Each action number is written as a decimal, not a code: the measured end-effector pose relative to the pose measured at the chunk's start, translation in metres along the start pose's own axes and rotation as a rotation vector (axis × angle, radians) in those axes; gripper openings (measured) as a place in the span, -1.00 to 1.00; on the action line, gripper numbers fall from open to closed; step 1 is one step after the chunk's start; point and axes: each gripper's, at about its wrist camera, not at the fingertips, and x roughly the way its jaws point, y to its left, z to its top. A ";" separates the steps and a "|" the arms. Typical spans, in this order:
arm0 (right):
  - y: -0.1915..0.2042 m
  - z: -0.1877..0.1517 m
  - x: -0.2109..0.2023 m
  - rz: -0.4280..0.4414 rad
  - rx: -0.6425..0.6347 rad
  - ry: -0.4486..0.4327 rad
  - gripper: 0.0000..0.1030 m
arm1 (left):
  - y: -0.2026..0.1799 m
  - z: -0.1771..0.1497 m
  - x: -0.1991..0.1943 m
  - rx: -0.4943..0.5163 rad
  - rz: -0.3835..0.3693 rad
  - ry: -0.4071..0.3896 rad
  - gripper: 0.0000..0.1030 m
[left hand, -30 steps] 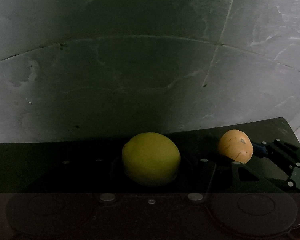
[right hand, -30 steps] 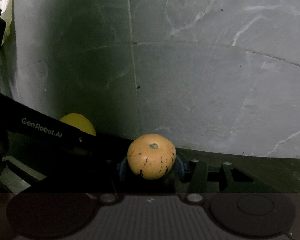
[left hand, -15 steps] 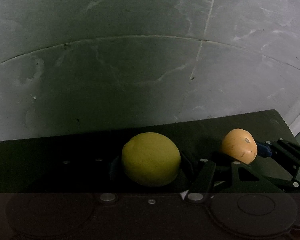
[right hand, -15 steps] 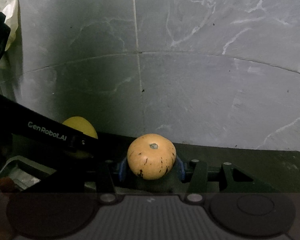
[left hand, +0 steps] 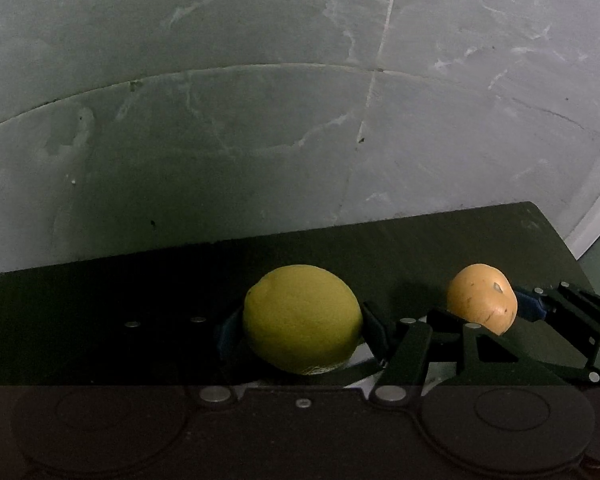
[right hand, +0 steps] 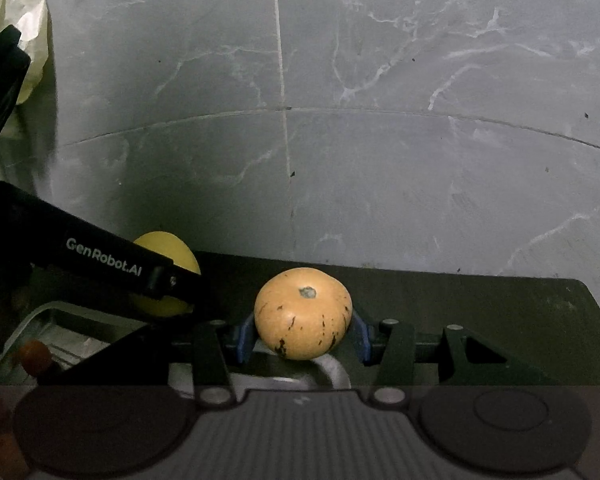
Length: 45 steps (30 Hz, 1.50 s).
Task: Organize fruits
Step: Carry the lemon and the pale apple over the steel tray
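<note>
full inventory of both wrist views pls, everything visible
lemon: 1, yellow, between the left gripper's fingers
spotted fruit: 1, orange-tan with dark flecks, between the right gripper's fingers
dark board: 1, near-black, under both fruits
tiled surface: grey, marbled, background
crumpled material: 1, pale cream, top left of right view
small round object: 1, orange-red, lower left, unclear
left hand-held gripper: black, shut on lemon
right hand-held gripper: black, blue pads, shut on spotted fruit

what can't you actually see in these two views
- Left wrist view: the lower part of the yellow fruit is hidden by the gripper body.
- Right wrist view: most of that fruit is covered by the left gripper.
- Right wrist view: the small orange thing at lower left is too dark to identify.
- Both views: where the tan fruit will go is out of frame.
</note>
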 end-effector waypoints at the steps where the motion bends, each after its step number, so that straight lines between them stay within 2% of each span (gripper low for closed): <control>1: 0.001 -0.001 -0.002 -0.002 0.001 0.001 0.01 | -0.001 -0.001 0.001 0.002 -0.001 0.001 0.24; 13: 0.012 -0.011 -0.022 -0.018 0.012 0.024 0.01 | -0.003 -0.005 0.010 0.049 -0.035 0.025 0.24; 29: 0.016 -0.024 -0.025 -0.044 0.016 0.057 0.01 | -0.006 -0.005 0.034 0.097 -0.076 0.057 0.24; 45: 0.019 -0.029 -0.023 -0.044 0.013 0.072 0.01 | -0.008 -0.010 0.037 0.098 -0.077 0.065 0.24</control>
